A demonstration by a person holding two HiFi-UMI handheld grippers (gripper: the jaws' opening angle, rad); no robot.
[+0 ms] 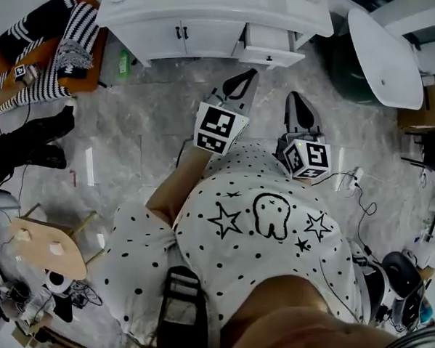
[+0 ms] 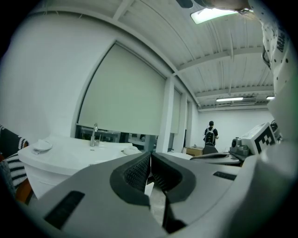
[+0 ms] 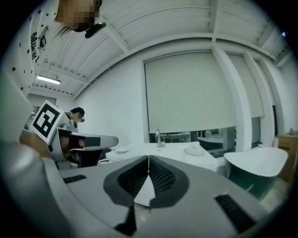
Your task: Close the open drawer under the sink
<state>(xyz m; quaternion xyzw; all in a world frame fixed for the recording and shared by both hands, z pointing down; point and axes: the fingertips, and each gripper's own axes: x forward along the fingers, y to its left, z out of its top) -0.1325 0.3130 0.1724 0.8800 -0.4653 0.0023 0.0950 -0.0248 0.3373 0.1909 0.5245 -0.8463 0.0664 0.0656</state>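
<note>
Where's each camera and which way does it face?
Head view: on the head, facing steeply down at sink cabinet and open drawer; shirt, left gripper, right gripper show.
Left gripper view: on that gripper, facing level past shut jaws at the faucet; shirt at right.
Right gripper view: on that gripper, facing the faucet; left gripper at left.
Shared: both gripper views show the faucet.

Right claw (image 3: 149, 159) (tips together) before sink (image 3: 179, 149)
</note>
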